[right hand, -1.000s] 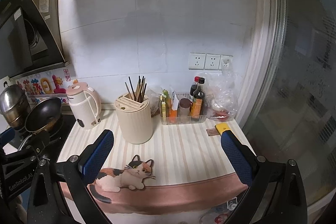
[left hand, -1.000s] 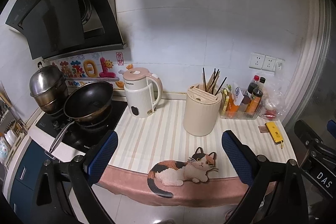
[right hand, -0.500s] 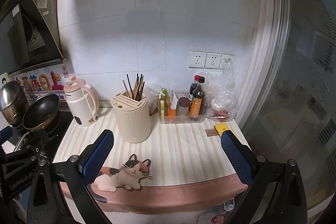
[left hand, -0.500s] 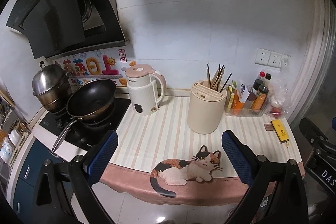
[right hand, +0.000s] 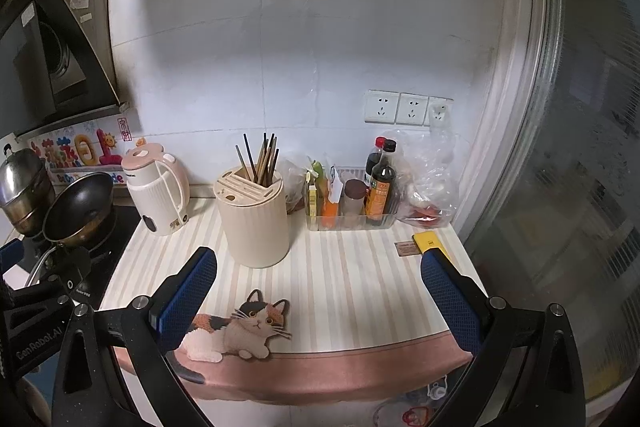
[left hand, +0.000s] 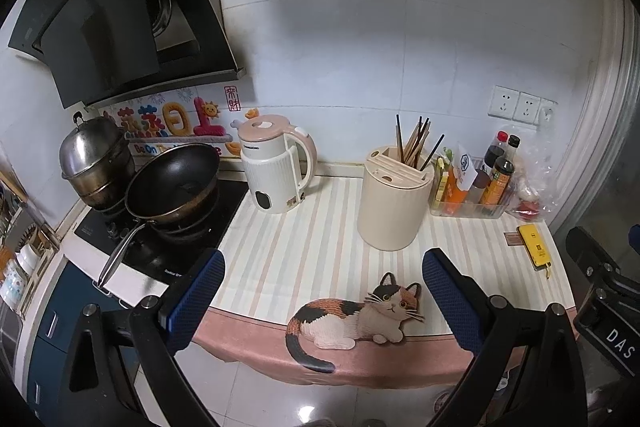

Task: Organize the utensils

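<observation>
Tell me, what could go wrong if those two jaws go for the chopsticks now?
The chopsticks fan out loosely in the tall cream holder, so a sideways pull might tip it. The kettle and sauce bottles stand close on either side and could get bumped. Both grippers are open and empty.

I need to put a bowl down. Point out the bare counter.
Bare striped mat between the utensil holder, the cat print and the yellow device. Crowded along the wall: kettle, condiment tray, plastic bag.
</observation>
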Demonstrator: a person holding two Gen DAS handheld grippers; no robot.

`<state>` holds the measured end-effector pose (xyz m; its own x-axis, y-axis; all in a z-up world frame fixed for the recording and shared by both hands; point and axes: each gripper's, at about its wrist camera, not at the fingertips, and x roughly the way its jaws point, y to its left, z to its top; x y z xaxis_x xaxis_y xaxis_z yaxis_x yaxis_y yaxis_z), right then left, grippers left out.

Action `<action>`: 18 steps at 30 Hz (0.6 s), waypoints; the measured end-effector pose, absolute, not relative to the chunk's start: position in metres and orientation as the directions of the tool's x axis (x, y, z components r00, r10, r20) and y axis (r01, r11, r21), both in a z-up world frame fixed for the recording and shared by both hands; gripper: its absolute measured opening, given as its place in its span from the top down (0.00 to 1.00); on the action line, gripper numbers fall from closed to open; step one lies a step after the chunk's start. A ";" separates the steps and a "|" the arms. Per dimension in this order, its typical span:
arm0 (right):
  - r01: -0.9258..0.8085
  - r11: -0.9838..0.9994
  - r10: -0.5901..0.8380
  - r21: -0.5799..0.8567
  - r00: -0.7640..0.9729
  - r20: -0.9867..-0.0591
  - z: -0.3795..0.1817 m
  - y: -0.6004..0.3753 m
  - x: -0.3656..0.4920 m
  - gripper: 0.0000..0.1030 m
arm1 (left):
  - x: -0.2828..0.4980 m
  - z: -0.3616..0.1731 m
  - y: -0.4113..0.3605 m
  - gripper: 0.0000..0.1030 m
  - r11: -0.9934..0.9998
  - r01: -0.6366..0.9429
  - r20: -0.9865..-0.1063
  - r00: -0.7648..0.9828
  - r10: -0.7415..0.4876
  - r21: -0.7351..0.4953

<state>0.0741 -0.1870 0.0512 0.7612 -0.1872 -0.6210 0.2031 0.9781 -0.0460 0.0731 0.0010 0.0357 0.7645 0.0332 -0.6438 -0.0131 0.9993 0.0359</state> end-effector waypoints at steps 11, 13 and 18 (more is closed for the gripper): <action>0.193 0.979 -0.186 -0.060 0.747 -0.638 0.045 -0.184 0.083 0.00 | 0.075 0.030 0.001 0.02 0.999 -0.027 -0.646 0.762 0.046 0.039; 0.193 0.979 -0.185 -0.059 0.745 -0.641 0.043 -0.184 0.084 0.00 | 0.074 0.030 0.001 0.02 0.999 -0.028 -0.646 0.762 0.046 0.038; 0.193 0.979 -0.185 -0.059 0.744 -0.642 0.042 -0.184 0.084 0.00 | 0.075 0.029 0.001 0.02 0.999 -0.032 -0.646 0.762 0.052 0.043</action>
